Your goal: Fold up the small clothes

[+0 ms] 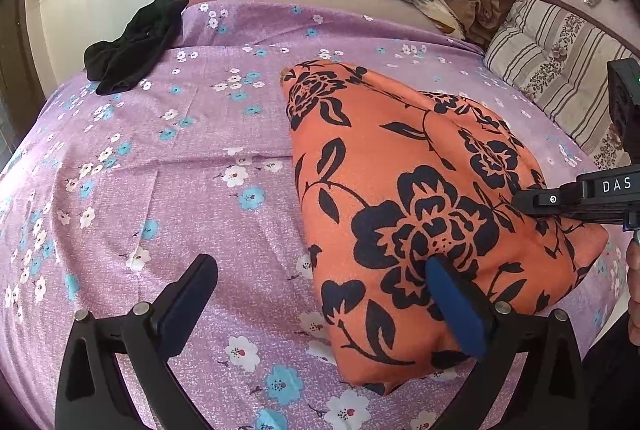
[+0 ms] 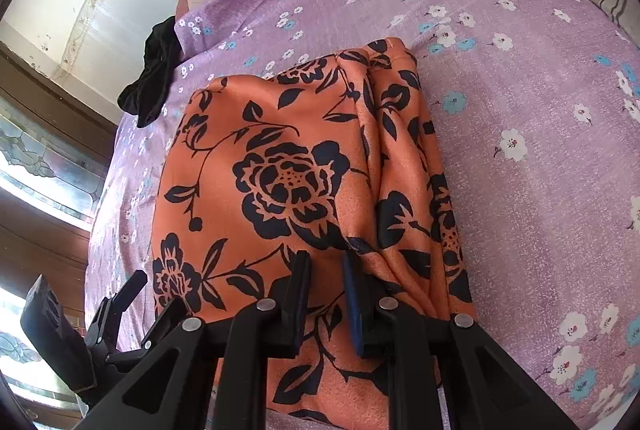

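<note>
1. Orange floral garment [image 1: 420,198] lies part-folded on the purple bedsheet [image 1: 160,190], straight ahead of both claws.
2. Left gripper [image 1: 320,294] spread wide, holding nothing; its right pad rests over the cloth's near edge, probably pinning it.
3. Right gripper [image 2: 326,294] nearly closed over the garment's near end; can't tell if fabric is pinched.
4. Black garment [image 1: 132,46] far off to the left, likely waiting.
</note>
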